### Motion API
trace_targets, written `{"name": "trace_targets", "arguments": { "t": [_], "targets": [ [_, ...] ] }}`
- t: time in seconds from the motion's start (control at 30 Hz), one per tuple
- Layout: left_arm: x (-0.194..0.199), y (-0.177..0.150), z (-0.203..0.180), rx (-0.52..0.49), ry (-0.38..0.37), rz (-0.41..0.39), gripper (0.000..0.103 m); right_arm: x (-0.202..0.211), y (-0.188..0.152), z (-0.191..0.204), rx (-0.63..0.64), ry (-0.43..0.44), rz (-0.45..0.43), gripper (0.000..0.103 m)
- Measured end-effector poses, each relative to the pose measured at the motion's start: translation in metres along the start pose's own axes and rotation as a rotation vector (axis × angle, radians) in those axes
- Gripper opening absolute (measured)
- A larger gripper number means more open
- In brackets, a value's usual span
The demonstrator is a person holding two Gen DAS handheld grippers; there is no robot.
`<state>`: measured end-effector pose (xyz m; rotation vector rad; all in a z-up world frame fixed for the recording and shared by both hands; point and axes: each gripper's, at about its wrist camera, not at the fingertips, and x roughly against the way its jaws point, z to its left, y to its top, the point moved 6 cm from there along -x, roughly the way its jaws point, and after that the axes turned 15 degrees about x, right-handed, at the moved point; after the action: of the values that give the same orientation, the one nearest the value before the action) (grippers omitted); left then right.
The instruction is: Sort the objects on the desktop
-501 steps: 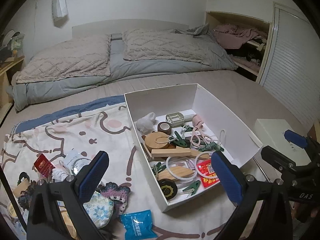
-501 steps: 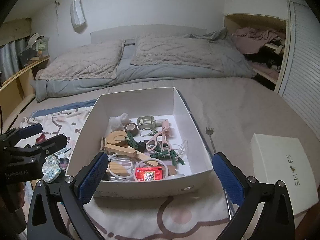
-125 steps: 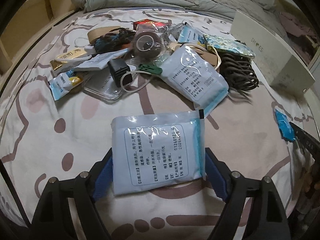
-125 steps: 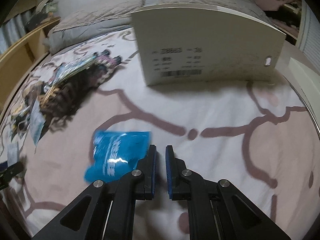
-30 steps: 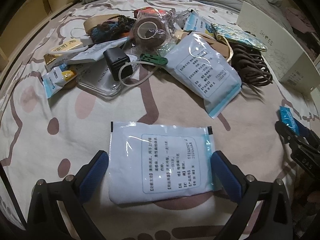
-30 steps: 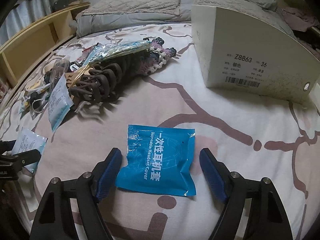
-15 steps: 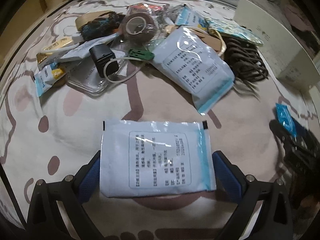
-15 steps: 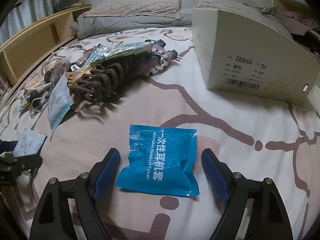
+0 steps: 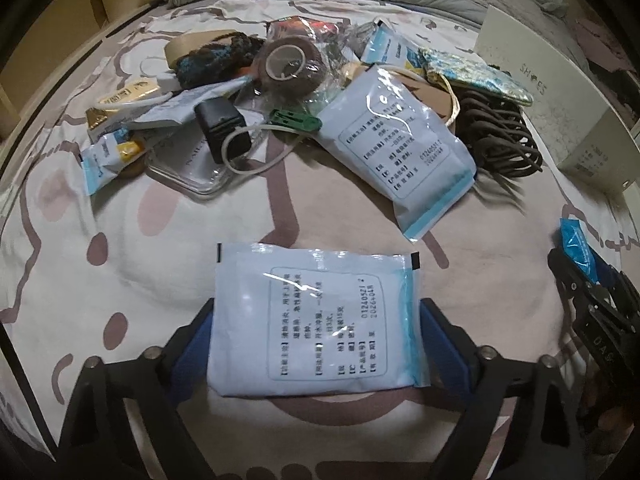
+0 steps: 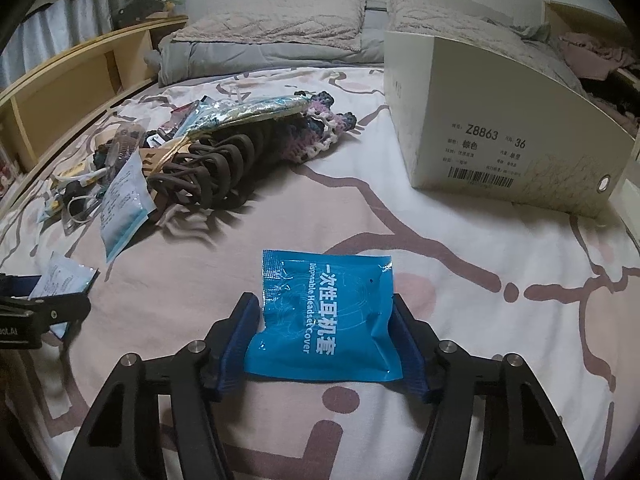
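Left wrist view: a pale blue-white sachet [image 9: 316, 320] with black print is seen flat on the patterned sheet [image 9: 120, 240], lying between the blue pads of the left gripper [image 9: 316, 340]. The jaws are closing on it, and both pads are met by its side edges.

Right wrist view: a bright blue packet [image 10: 326, 316], glossy and white-lettered, is found on the sheet between the pads of the right gripper [image 10: 326, 348]. The jaws are closing, and its edges are already buckled by the pads.
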<state>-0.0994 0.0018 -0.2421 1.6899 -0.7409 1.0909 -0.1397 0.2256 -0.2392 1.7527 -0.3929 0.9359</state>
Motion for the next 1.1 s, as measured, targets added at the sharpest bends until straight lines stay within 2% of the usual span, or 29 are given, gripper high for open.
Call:
{"name": "trace_targets", "arguments": {
  "t": [0.1,0.27,0.77,1.1],
  "targets": [
    [0.005,0.003,0.006,0.006,-0.002,-0.015,0.079,0.002,0.000,0.000,-0.003,-0.001,-0.006,0.062],
    [0.004,0.008,0.000,0.018,-0.009,-0.023,0.076,0.003,-0.001,0.001,0.000,-0.008,-0.011,0.060],
    [0.009,0.009,0.001,0.042,-0.023,-0.035,0.073,0.006,0.000,0.001,-0.009,0.014,-0.016,0.059],
    [0.023,0.015,0.001,0.059,-0.038,-0.086,0.073,0.026,0.003,0.000,0.004,0.007,-0.034,0.059]
  ]
}}
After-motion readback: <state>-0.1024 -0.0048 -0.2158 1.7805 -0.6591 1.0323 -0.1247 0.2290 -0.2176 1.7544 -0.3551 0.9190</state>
